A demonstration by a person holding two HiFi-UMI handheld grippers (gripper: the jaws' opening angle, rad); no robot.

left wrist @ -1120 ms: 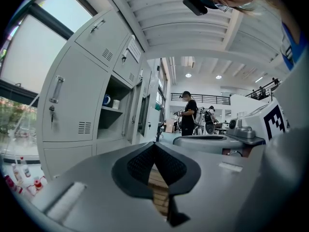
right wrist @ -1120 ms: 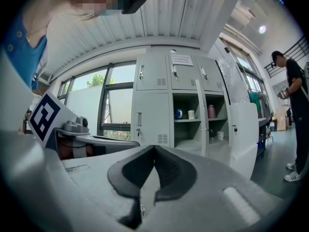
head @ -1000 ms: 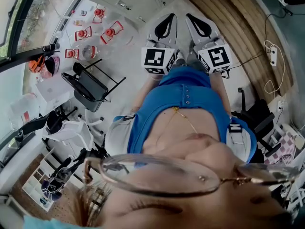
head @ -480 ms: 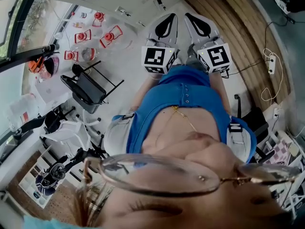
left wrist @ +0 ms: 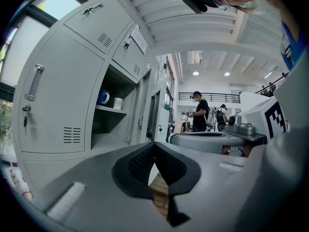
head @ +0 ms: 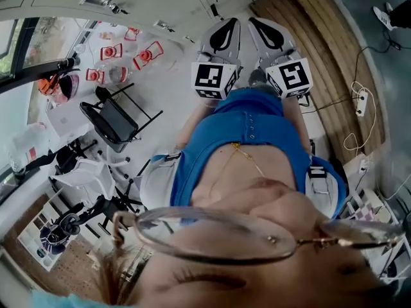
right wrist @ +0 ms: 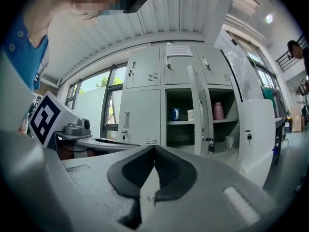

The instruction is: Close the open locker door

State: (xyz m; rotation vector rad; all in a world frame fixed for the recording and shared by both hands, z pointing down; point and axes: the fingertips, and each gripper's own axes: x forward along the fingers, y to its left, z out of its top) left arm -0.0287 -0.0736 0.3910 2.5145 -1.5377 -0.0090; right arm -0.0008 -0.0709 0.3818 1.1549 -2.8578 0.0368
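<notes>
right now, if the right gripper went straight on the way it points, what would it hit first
Likely the grey metal lockers, by the edge of the open compartment holding a blue mug. Nothing shows in between, though depth is unclear.

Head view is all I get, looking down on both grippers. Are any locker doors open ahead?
Observer: Yes, two show in the right gripper view: an edge-on door and a wide door to its right.
Operator: Anything inside?
Observer: A blue mug and a white cup stand side by side on a shelf, left of the edge-on door.
Operator: And right of it?
Observer: A pink bottle stands at about the same height.
</notes>
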